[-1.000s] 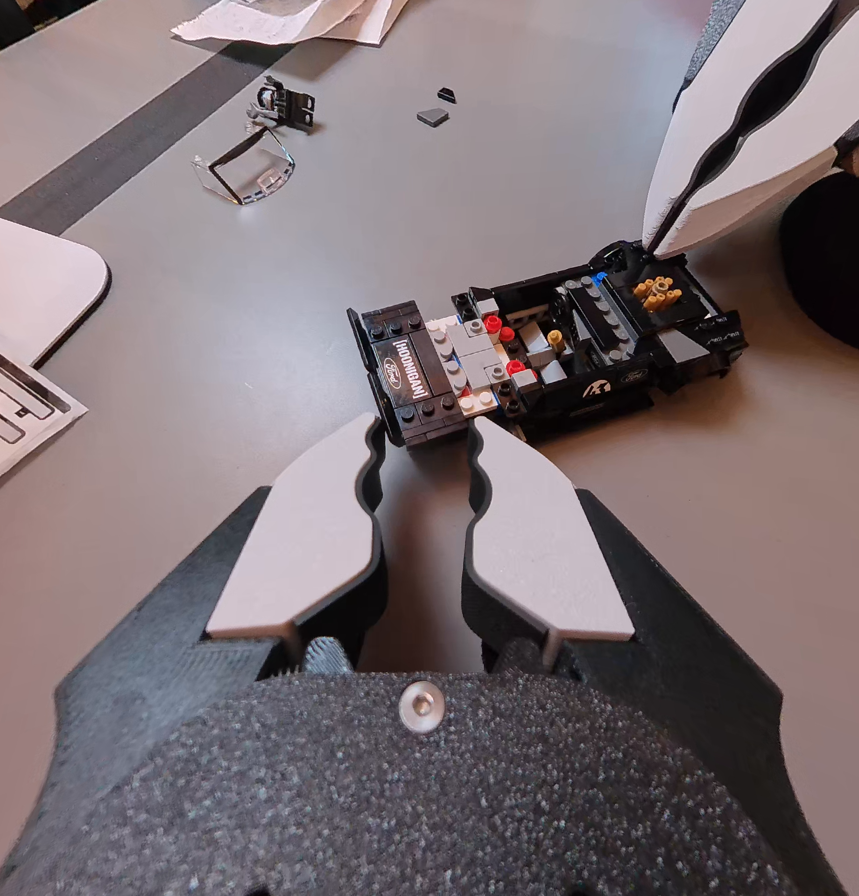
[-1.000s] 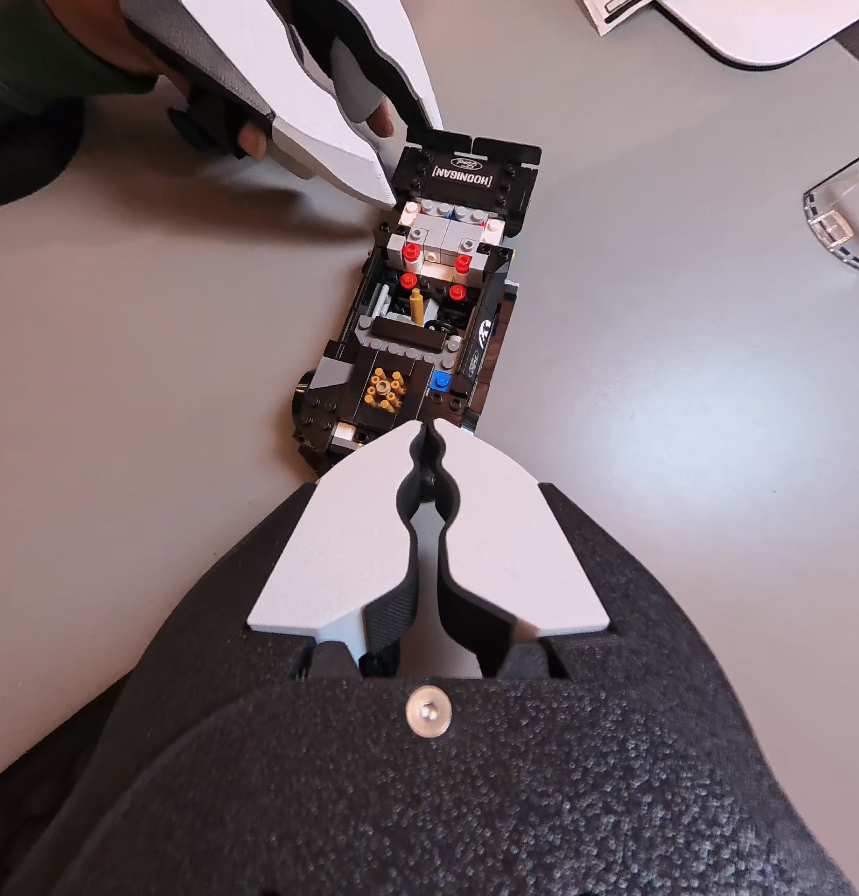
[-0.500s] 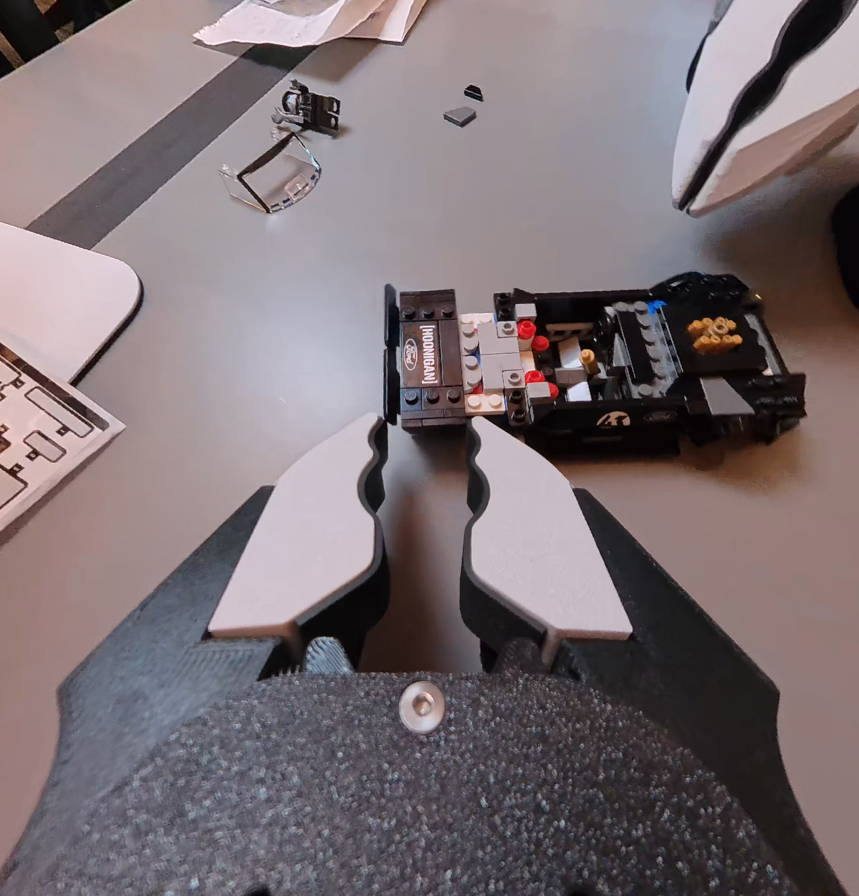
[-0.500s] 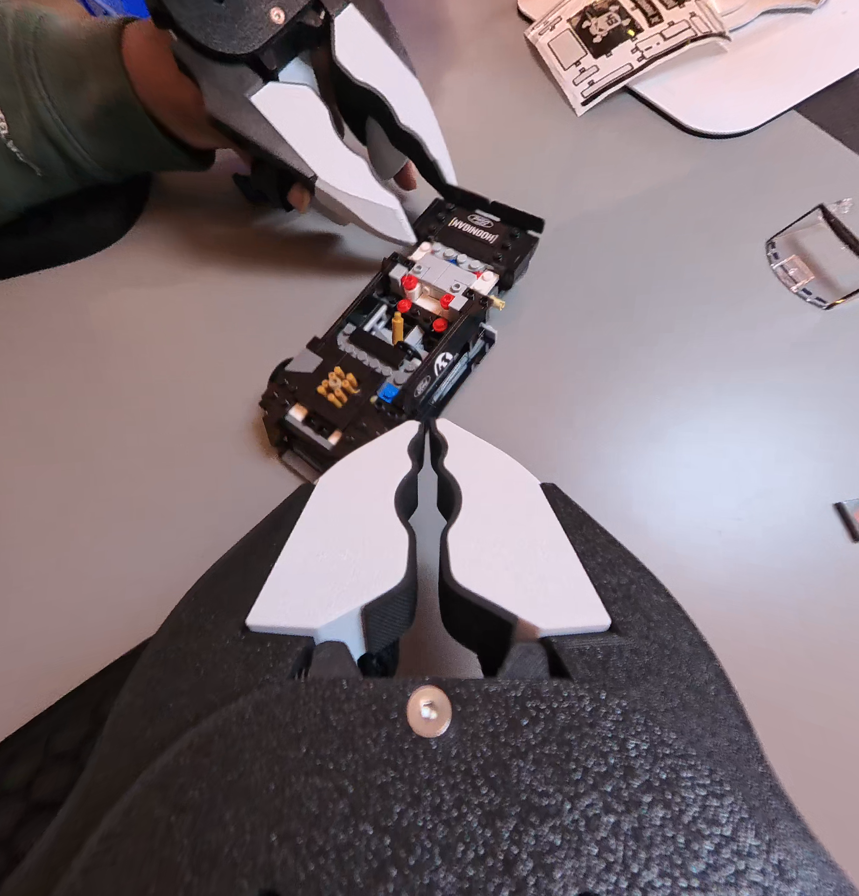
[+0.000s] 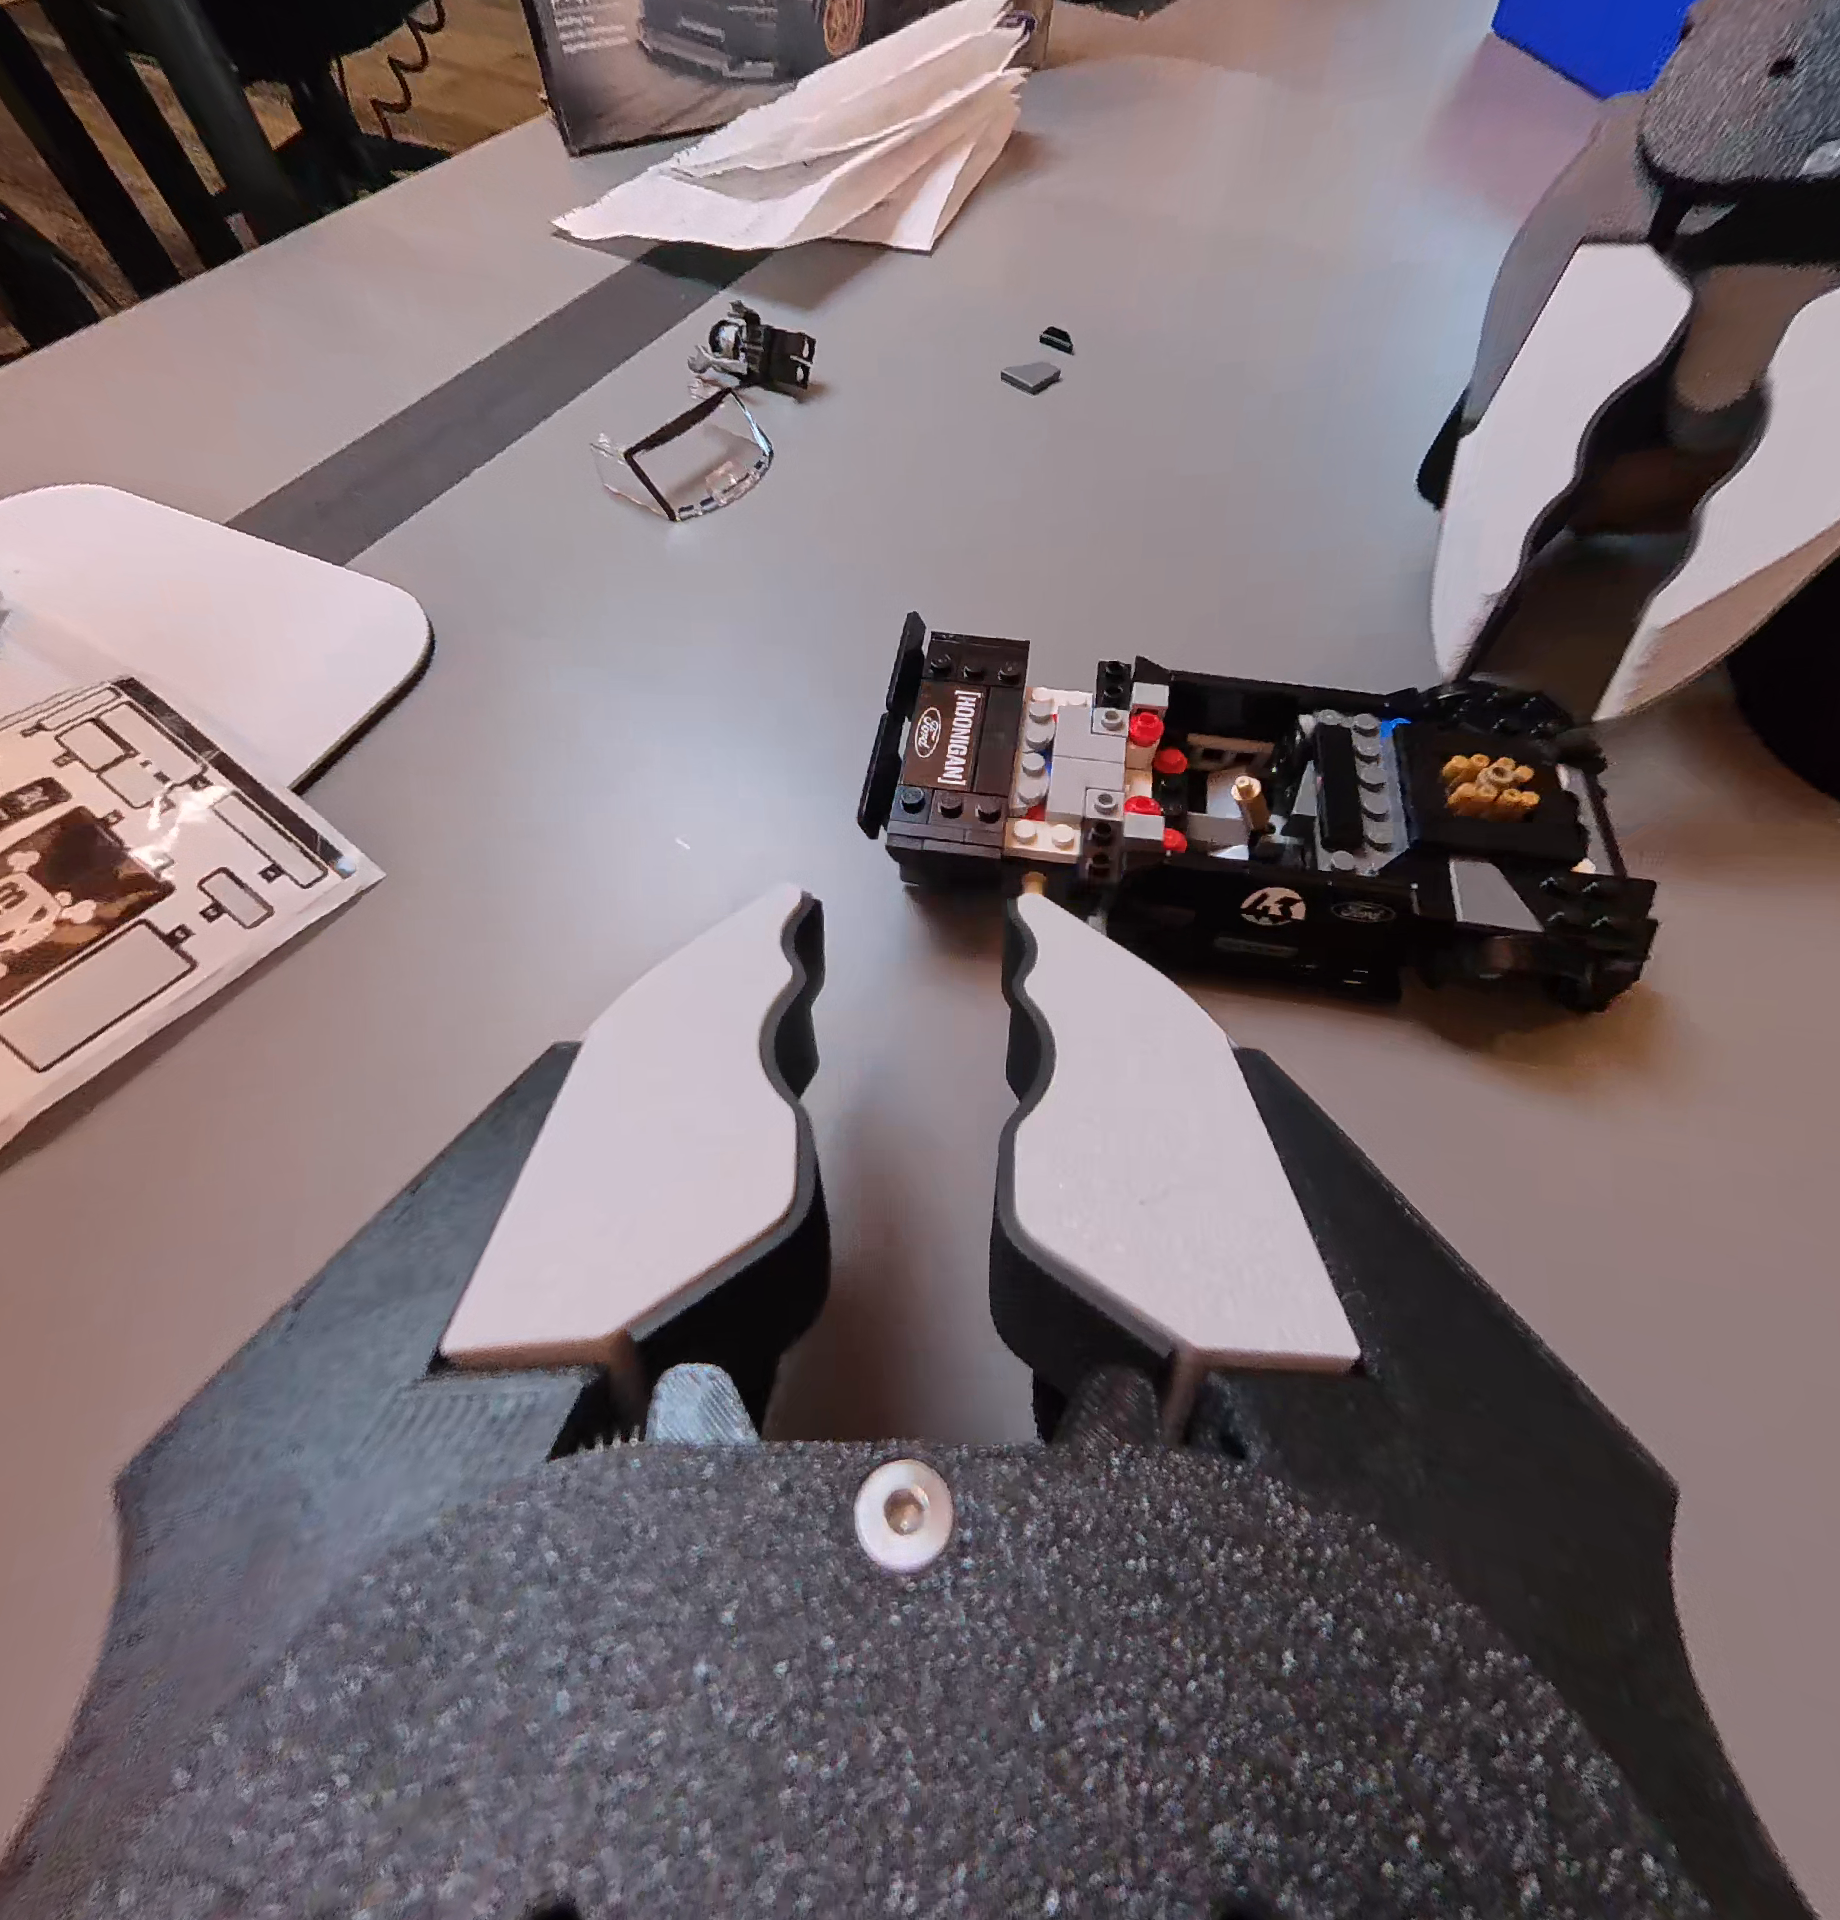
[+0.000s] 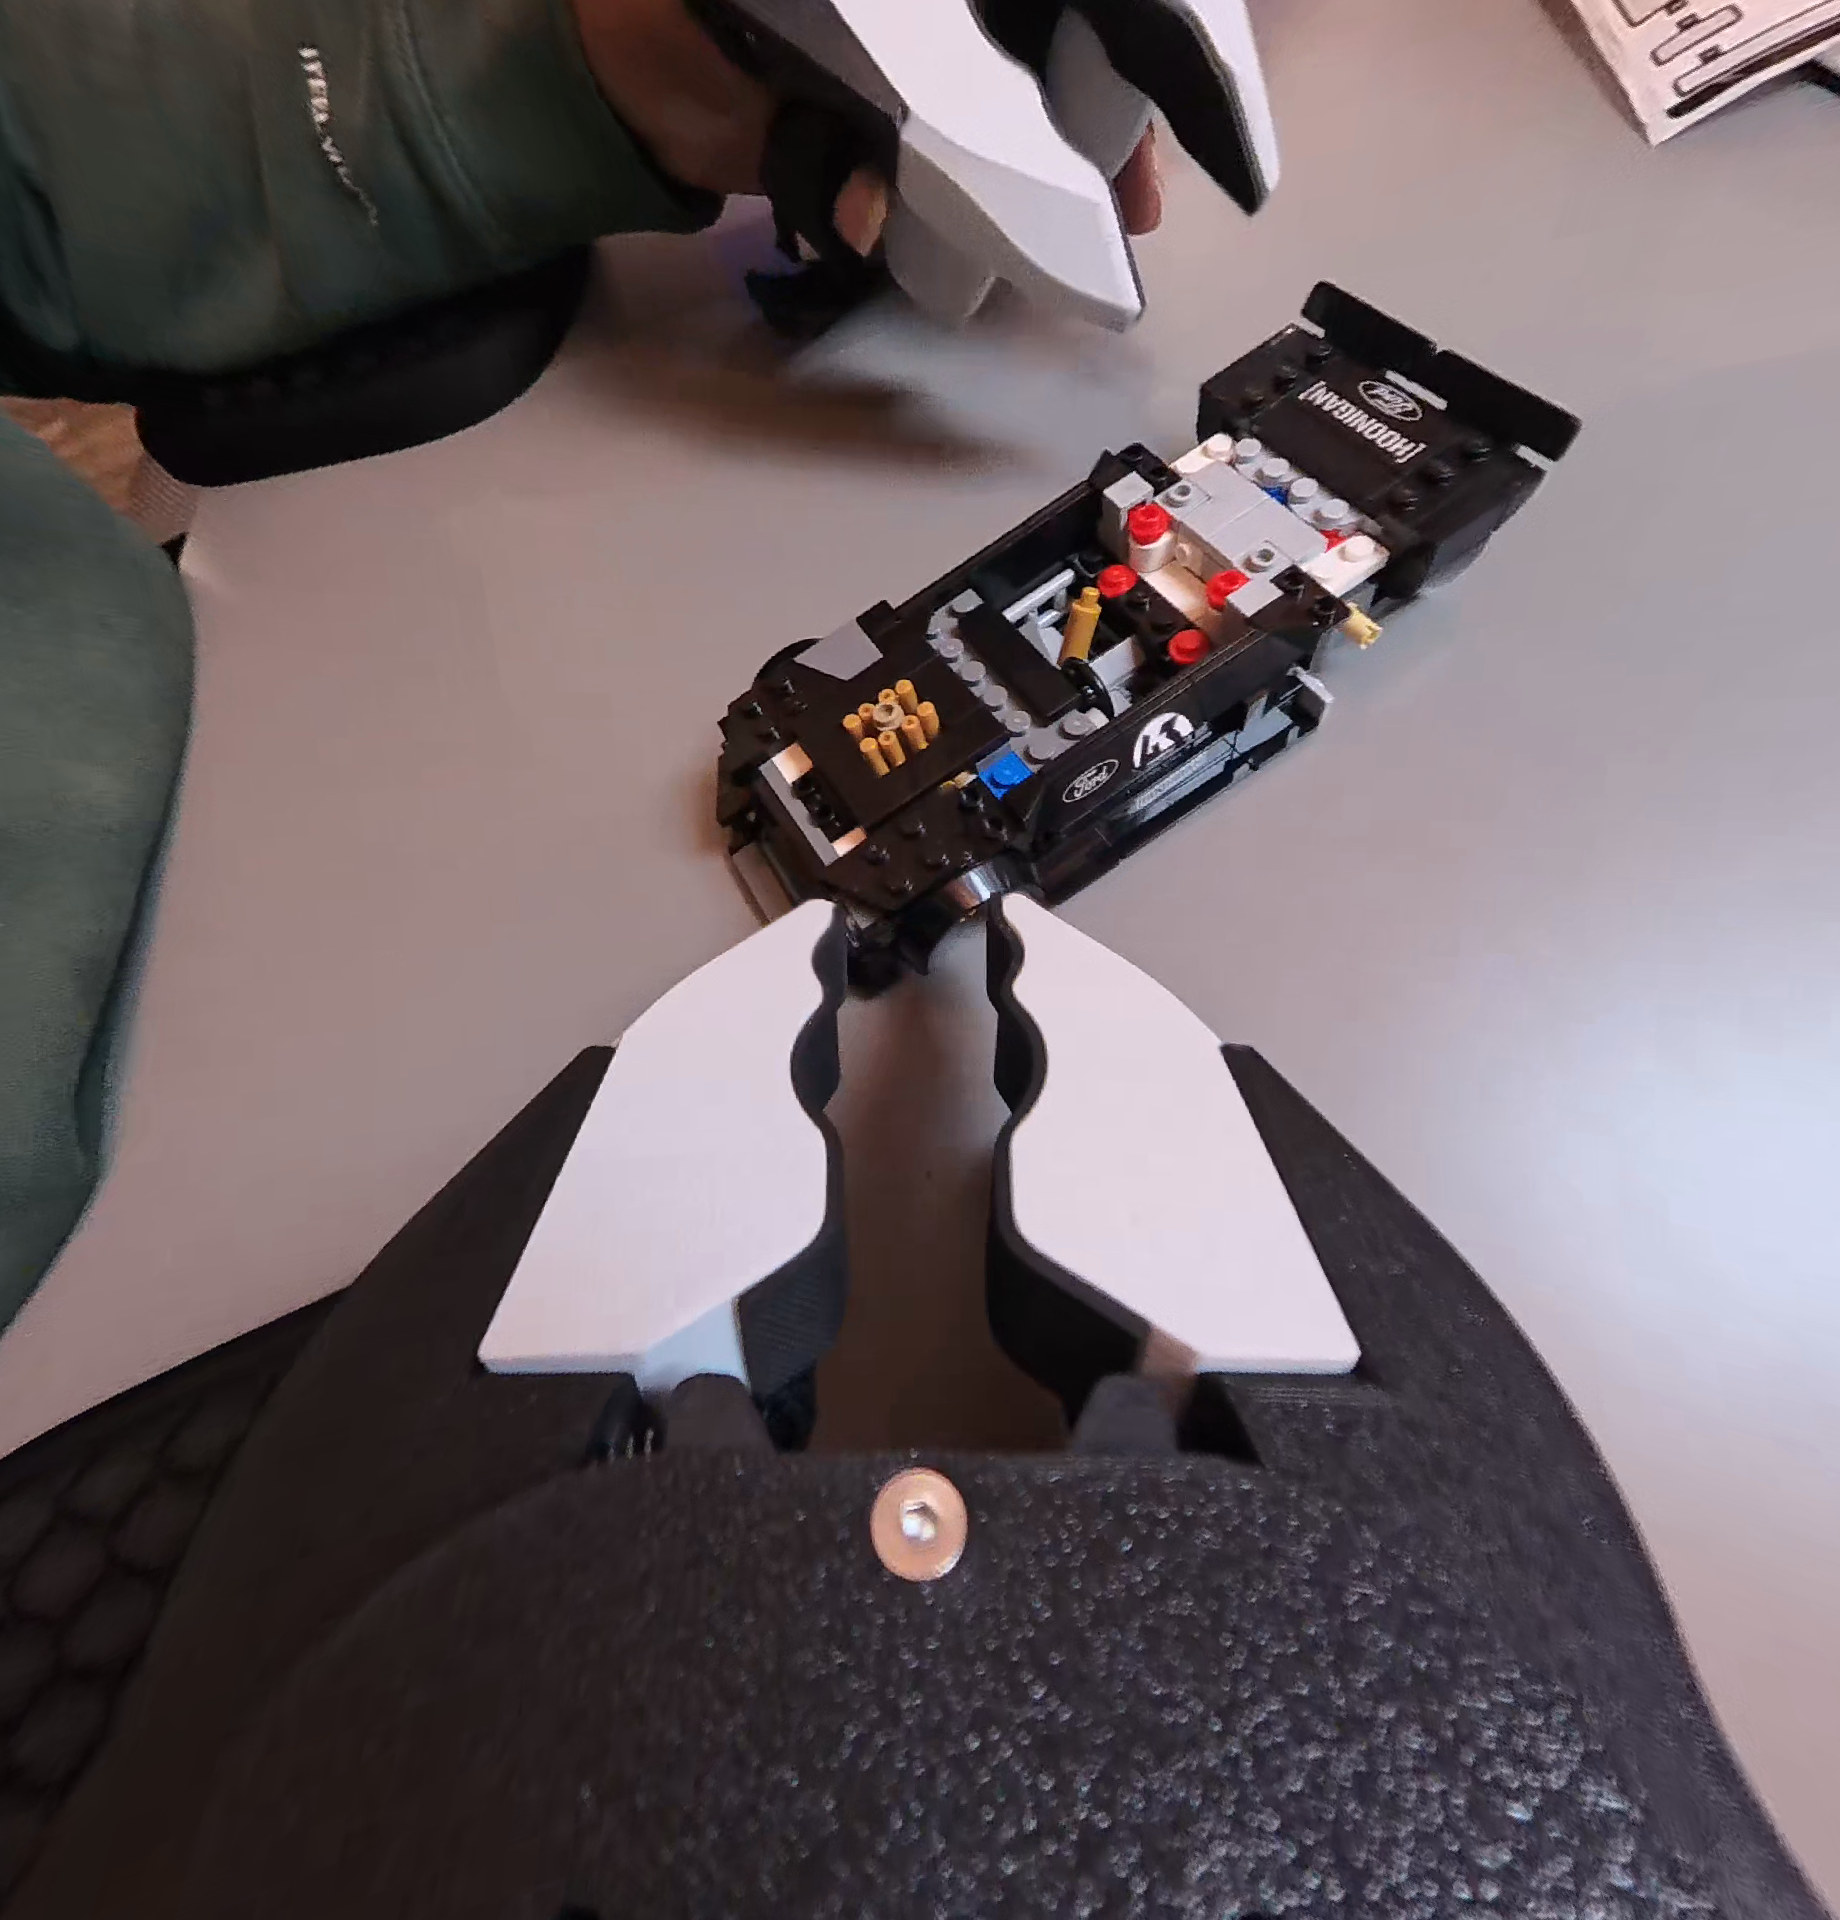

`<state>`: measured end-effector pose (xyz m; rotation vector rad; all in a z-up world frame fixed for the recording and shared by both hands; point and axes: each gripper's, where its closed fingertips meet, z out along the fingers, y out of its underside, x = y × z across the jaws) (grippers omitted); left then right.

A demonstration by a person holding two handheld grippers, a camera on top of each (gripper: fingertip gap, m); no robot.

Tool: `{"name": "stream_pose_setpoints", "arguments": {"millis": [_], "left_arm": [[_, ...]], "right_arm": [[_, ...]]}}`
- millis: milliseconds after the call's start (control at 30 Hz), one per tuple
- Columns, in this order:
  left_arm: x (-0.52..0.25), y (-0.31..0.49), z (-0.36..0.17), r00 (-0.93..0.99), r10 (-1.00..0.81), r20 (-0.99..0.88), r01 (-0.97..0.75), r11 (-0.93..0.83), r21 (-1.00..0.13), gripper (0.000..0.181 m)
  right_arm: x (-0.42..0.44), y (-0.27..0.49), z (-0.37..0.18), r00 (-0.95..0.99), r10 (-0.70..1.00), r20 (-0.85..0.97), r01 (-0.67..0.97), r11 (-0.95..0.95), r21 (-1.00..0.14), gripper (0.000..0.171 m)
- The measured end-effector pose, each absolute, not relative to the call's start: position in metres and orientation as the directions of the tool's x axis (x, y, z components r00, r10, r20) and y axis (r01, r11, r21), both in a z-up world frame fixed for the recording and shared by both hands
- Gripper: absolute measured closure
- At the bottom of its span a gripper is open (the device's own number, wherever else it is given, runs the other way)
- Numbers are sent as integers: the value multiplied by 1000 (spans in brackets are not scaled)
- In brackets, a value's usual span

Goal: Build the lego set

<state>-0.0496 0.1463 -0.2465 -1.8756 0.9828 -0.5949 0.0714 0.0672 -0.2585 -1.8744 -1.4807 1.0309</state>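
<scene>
A black lego car (image 5: 1248,821) with an open top, red studs and gold engine parts lies on the grey table (image 5: 1103,520); it also shows in the right wrist view (image 6: 1134,644). My left gripper (image 5: 911,914) is open and empty, just short of the car's rear corner. It shows at the top of the right wrist view (image 6: 1191,260), held by a hand. My right gripper (image 6: 914,925) is open, with its tips on either side of the car's front end. In the left wrist view it (image 5: 1529,686) stands over the car's nose.
A clear windscreen piece (image 5: 687,468), a small black assembly (image 5: 760,348), a grey tile (image 5: 1030,376) and a tiny black piece (image 5: 1056,338) lie behind the car. A sticker sheet (image 5: 116,862) and a white pad (image 5: 199,613) are at the left. Folded paper (image 5: 822,156) and a box (image 5: 739,52) are at the far edge. Across from one pair of fingers to the other is roughly 15 cm. Measured from the fingertips, the grey tile (image 5: 1030,376) is 20 cm or so from the right gripper and 25 cm from the left.
My right gripper lifted off the car's front, came back down to it and opened. The car turned on the table. My left gripper drew away from the car's rear.
</scene>
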Motion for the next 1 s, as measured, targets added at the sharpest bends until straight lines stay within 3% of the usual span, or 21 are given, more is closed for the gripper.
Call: {"name": "stream_pose_setpoints", "arguments": {"millis": [400, 667, 1000], "left_arm": [[-27, 115, -229, 463, -885, -55, -431, -170, -886, 150], [-18, 84, -230, 380, -924, -43, -438, -139, -888, 150], [-6, 71, -233, 309, -951, 19, -406, -150, -901, 151]], "right_arm": [[61, 48, -259, 103, 969, -223, 576, -240, -781, 146], [56, 54, -247, 165, 980, -111, 588, -188, -787, 147], [41, 62, -241, 176, 980, -90, 555, -174, -813, 160]]}}
